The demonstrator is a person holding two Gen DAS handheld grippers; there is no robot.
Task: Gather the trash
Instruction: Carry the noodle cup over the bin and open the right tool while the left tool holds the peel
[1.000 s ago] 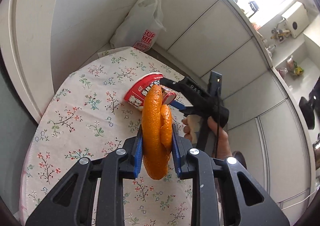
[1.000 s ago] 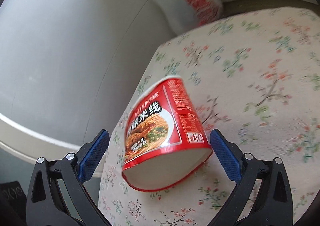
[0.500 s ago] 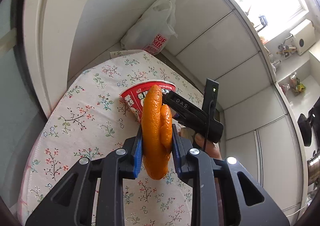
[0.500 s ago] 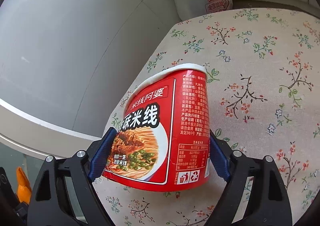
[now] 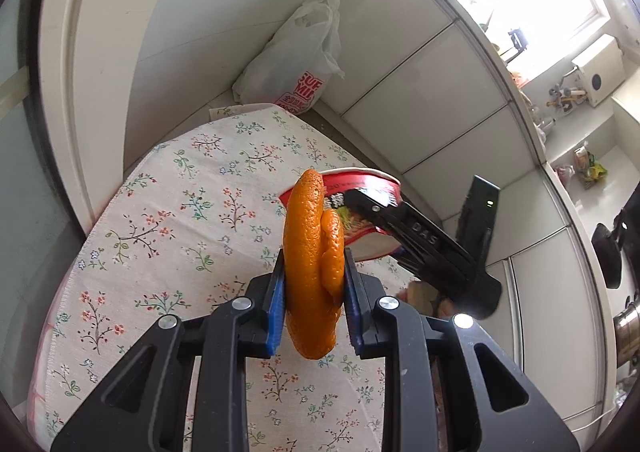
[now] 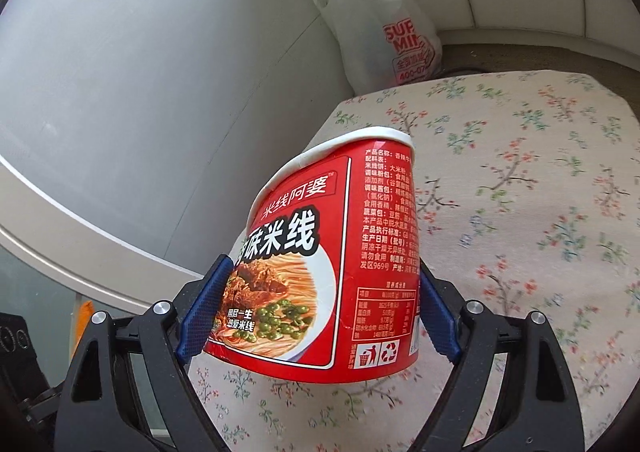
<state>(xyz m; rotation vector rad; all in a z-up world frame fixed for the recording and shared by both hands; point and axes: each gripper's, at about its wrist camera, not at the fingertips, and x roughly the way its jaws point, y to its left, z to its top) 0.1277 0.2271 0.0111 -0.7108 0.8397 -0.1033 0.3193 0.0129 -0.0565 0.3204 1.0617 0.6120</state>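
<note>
A curled orange peel (image 5: 312,264) stands upright between the blue pads of my left gripper (image 5: 314,276), which is shut on it above the flowered tablecloth (image 5: 180,212). A red instant noodle cup (image 6: 332,236) with a white rim is held tilted in my right gripper (image 6: 320,304), whose blue pads press on both of its sides. In the left wrist view the cup (image 5: 372,244) hangs just above the cloth, behind the peel, with one black finger (image 5: 372,208) of the right gripper across it. The cup's inside is hidden.
A white plastic bag (image 5: 292,64) with red print stands on the floor at the table's far end, against the wall; it shows in the right wrist view as well (image 6: 384,32). White cabinet doors (image 5: 420,84) run along the right. A person's hand (image 5: 424,296) holds the right gripper.
The right gripper's jaws have shut on the noodle cup, which lay on its side, and have raised it off the cloth. The left gripper still holds the peel, nearly still.
</note>
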